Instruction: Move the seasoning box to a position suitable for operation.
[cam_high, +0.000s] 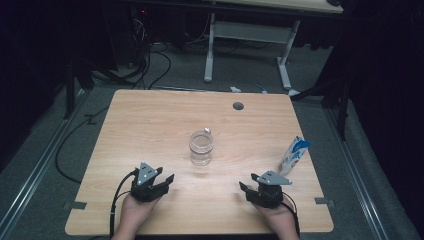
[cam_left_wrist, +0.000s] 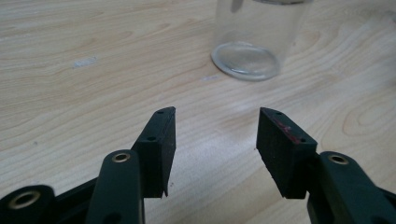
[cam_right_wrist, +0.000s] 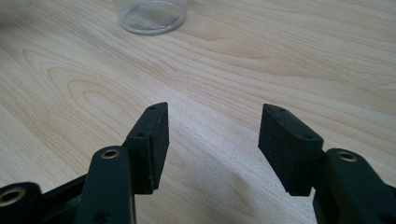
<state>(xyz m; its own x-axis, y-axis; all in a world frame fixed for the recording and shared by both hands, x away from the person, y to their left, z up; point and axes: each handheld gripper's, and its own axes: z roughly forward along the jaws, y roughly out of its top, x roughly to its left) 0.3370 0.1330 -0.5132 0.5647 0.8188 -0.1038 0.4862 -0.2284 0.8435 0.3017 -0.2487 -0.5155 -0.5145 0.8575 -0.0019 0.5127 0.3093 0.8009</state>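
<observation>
Got my left gripper (cam_high: 165, 181) and right gripper (cam_high: 247, 189) both spread wide, gripping nothing, hovering low over the wooden table (cam_high: 150, 120). The clear glass jar (cam_high: 201, 148) stands upright ahead, between them. A blue-and-white pouch (cam_high: 294, 154) stands well right of the jar.

One glass jar (cam_high: 201, 148), one packet (cam_high: 293, 155), two tongs (cam_high: 168, 178).

Bare tabletop (cam_high: 150, 125) all around, but for central glass jar (cam_high: 201, 148) and right-edge packet (cam_high: 293, 154).
</observation>
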